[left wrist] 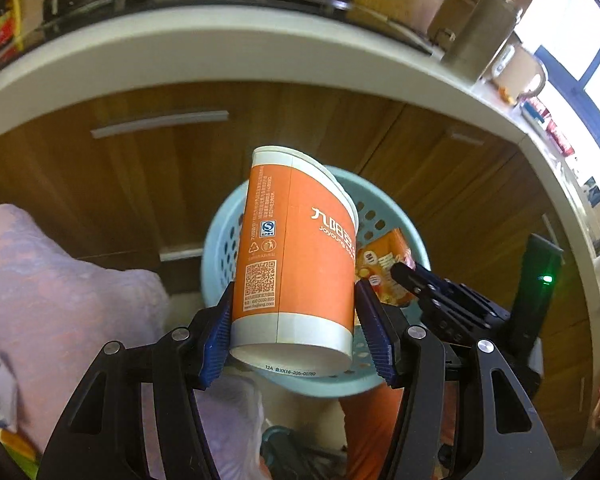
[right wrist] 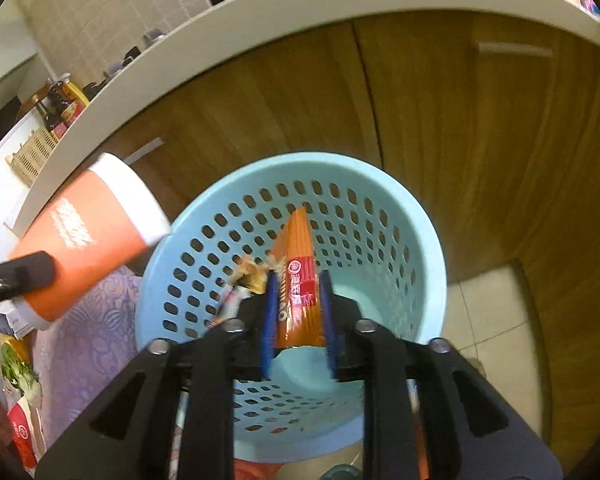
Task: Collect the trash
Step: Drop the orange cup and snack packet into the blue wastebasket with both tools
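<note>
My left gripper [left wrist: 294, 336] is shut on an orange and white paper cup [left wrist: 296, 256], held tilted just in front of the light blue perforated waste basket [left wrist: 384, 386]. The cup also shows at the left of the right wrist view [right wrist: 88, 232], beside the basket's rim. My right gripper [right wrist: 298, 320] is shut on an orange snack wrapper [right wrist: 298, 280] and holds it over the open basket [right wrist: 428, 248]. A crumpled wrapper [right wrist: 244, 276] lies inside the basket. The right gripper with its wrapper shows in the left wrist view [left wrist: 420, 288].
Wooden cabinet doors [left wrist: 120, 184] under a white countertop [left wrist: 220, 56] stand right behind the basket. A purple patterned cloth [left wrist: 56, 320] is at the left. Packets [right wrist: 20, 400] lie at the lower left. Mugs [left wrist: 516, 72] stand on the counter. Tiled floor [right wrist: 488, 320] is right of the basket.
</note>
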`<action>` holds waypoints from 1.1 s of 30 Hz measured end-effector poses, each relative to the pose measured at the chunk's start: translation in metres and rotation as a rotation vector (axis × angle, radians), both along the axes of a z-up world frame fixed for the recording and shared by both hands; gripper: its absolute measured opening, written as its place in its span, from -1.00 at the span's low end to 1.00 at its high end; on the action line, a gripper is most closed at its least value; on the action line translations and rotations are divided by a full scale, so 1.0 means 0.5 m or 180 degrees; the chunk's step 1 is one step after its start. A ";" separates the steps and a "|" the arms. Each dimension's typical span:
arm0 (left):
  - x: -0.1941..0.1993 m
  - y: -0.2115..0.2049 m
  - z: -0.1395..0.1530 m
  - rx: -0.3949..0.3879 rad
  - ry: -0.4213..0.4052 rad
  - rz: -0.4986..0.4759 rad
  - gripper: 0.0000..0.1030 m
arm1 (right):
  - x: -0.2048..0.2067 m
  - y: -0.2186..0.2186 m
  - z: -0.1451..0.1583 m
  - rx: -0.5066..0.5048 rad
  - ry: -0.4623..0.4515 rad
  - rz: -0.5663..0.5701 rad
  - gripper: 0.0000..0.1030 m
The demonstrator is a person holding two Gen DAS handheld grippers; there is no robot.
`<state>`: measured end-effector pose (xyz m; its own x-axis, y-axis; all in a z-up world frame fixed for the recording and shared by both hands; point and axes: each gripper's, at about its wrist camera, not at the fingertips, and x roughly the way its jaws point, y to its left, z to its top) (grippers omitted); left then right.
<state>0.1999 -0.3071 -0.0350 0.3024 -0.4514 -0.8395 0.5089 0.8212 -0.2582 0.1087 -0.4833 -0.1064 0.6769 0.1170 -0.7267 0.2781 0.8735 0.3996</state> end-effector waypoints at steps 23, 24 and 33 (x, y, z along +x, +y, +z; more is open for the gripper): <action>-0.117 0.091 0.098 -0.0126 -0.0482 0.0121 0.18 | -0.117 0.028 0.144 -0.0094 -0.0494 0.0059 -0.11; -0.133 0.116 0.119 -0.0190 -0.0557 0.0153 0.22 | -0.120 0.038 0.154 -0.0108 -0.0522 0.0092 -0.11; -0.264 0.315 0.235 -0.0434 -0.1072 0.0500 0.37 | -0.140 0.209 0.240 -0.0253 -0.0782 0.0627 -0.03</action>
